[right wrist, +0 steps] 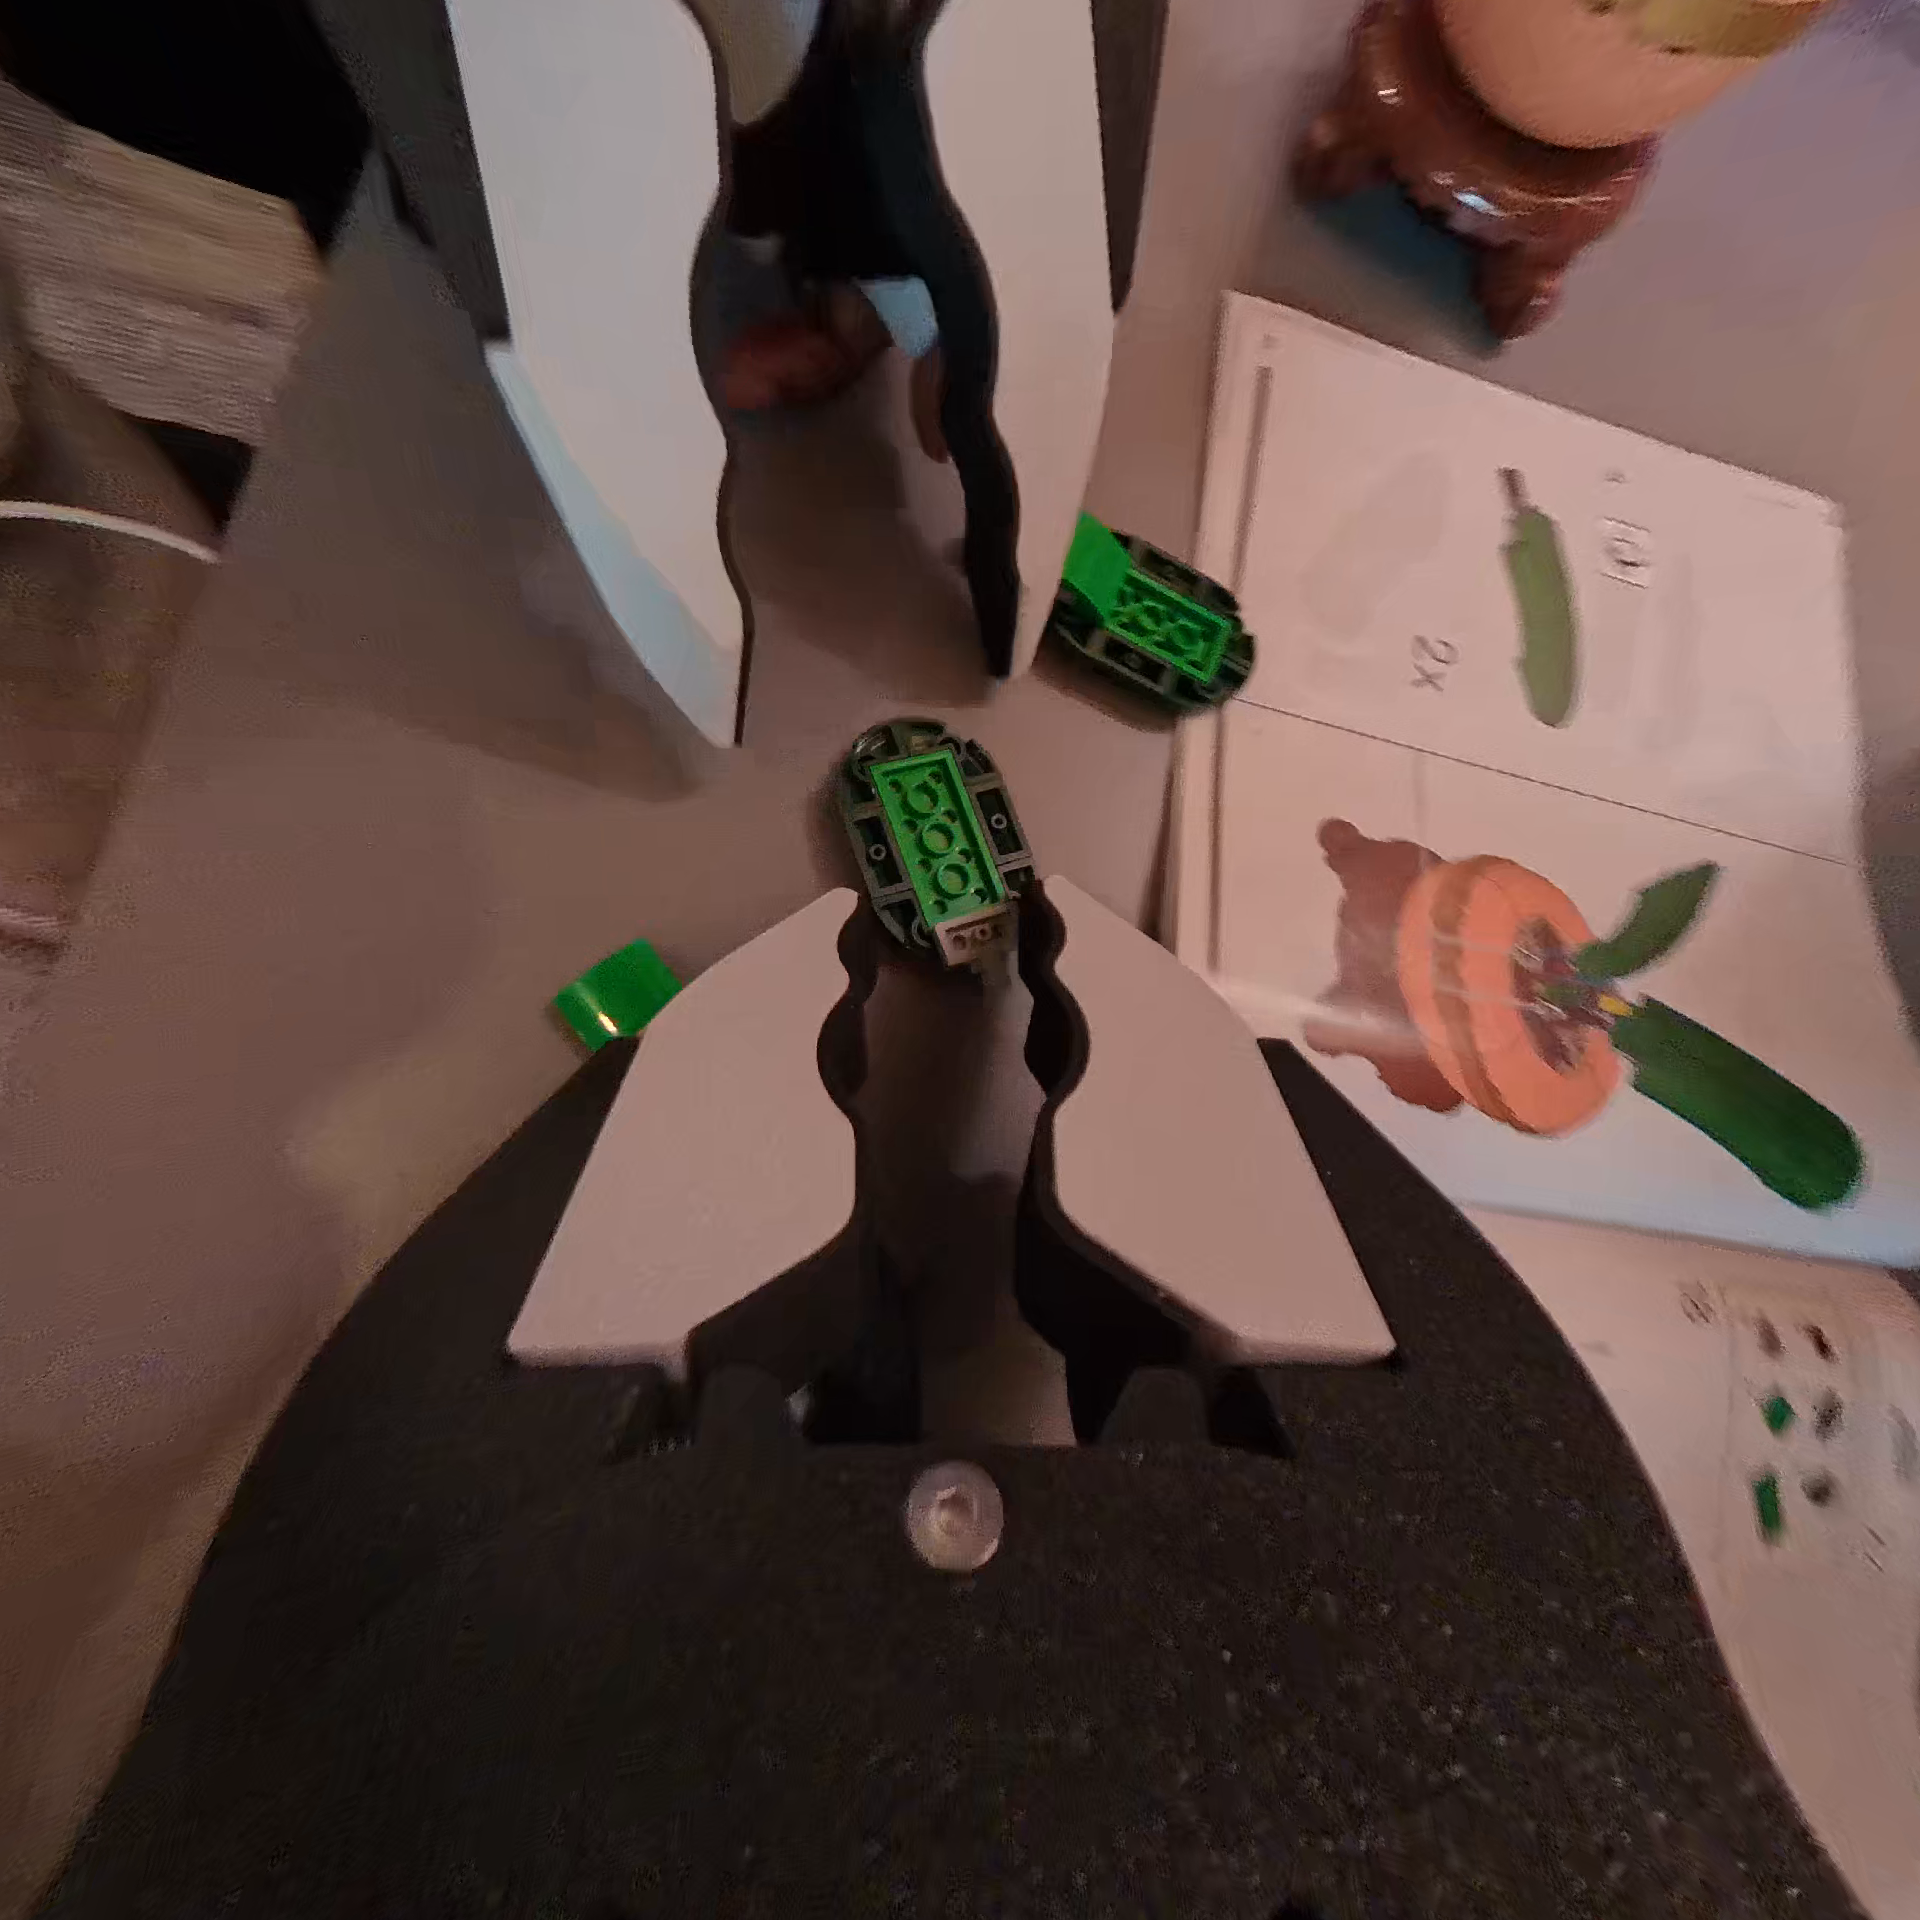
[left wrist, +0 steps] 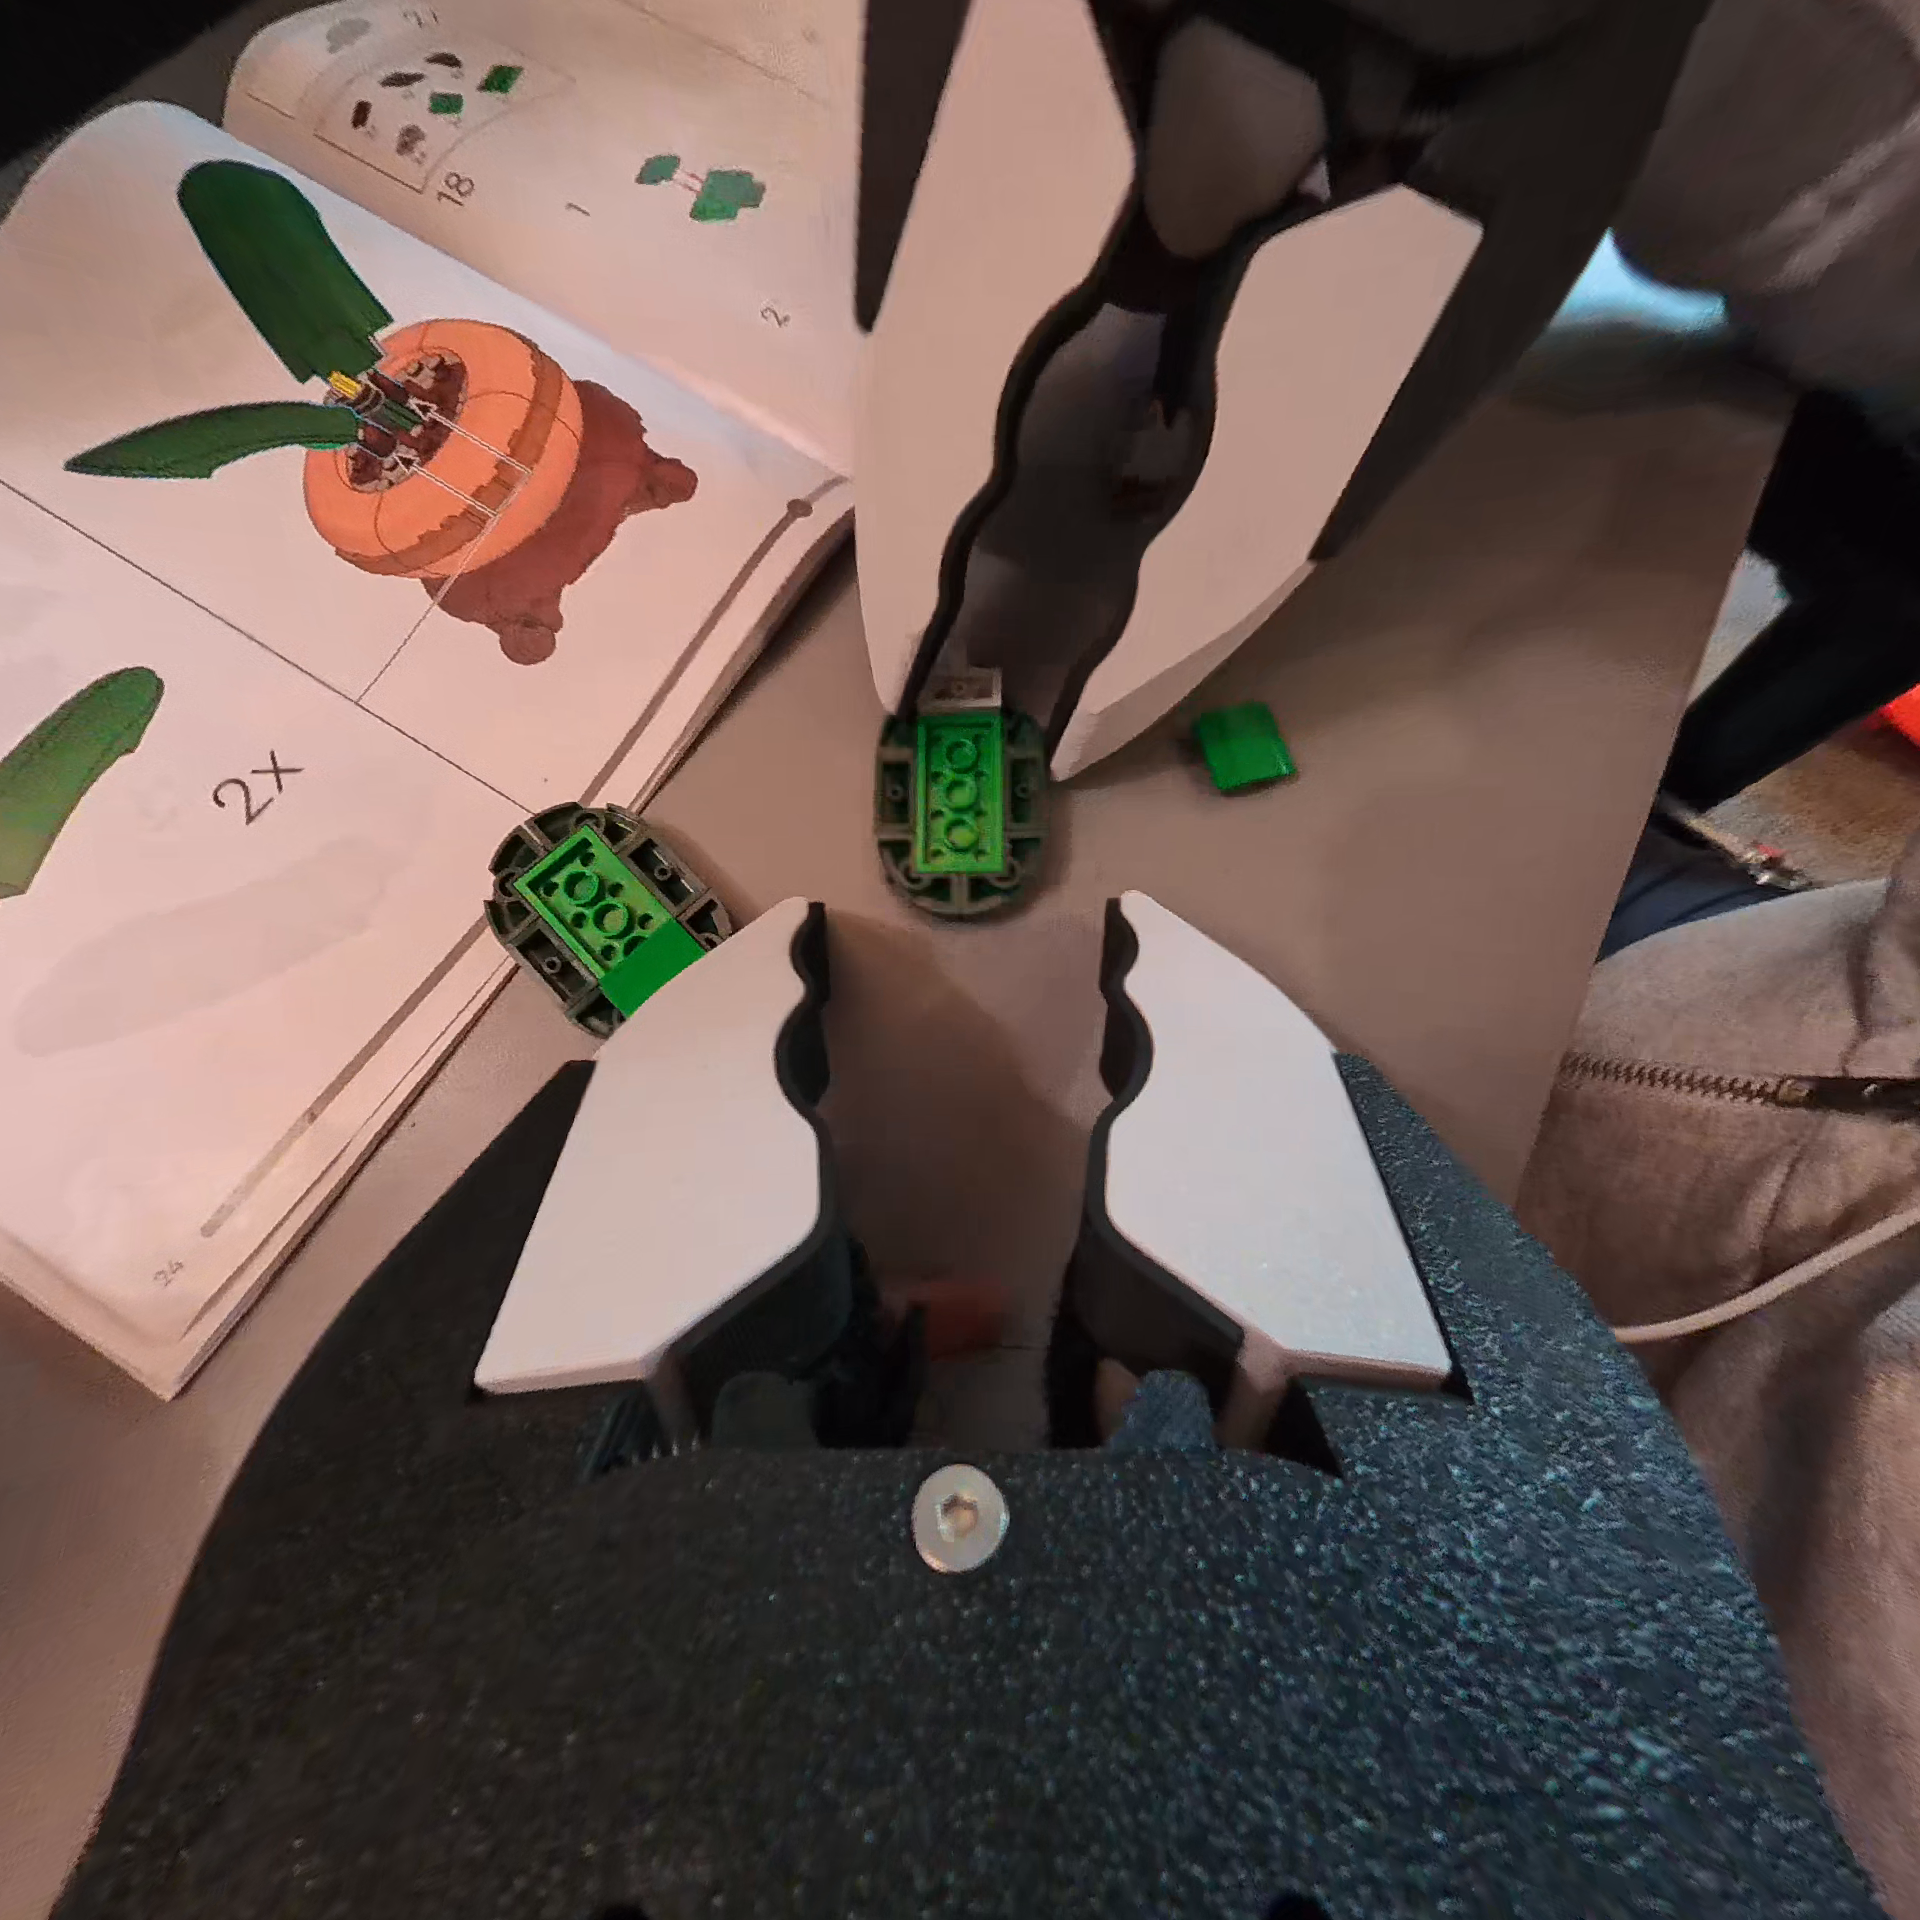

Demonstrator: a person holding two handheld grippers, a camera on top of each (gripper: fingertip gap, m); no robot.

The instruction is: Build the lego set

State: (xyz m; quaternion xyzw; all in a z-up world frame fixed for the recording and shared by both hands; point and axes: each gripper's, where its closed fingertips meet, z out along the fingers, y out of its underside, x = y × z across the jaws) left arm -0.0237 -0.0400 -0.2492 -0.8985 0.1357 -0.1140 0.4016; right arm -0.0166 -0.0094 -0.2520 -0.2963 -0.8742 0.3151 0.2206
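Two grippers face each other over a grey tabletop (left wrist: 1403,935). The right gripper (right wrist: 951,904) has its jaws partly open around the near end of a dark green oval leaf piece (right wrist: 935,831) that lies underside up with a bright green plate pressed into it; a small grey connector (right wrist: 977,940) sits between the tips, though whether the pads actually pinch it I cannot tell. The left gripper (left wrist: 961,914) stands wide open and empty, its tips just short of that leaf. A second leaf piece (left wrist: 608,914), the same build but already carrying a smooth bright green tile, lies just beside the left gripper's own left finger, touching the edge of the open instruction booklet (left wrist: 312,727). A loose bright green tile (left wrist: 1242,748) rests on the table near the right gripper. The step in hand looks like finishing the second leaf; next, the loose tile probably needs picking up and pressing on while the other gripper steadies the leaf.
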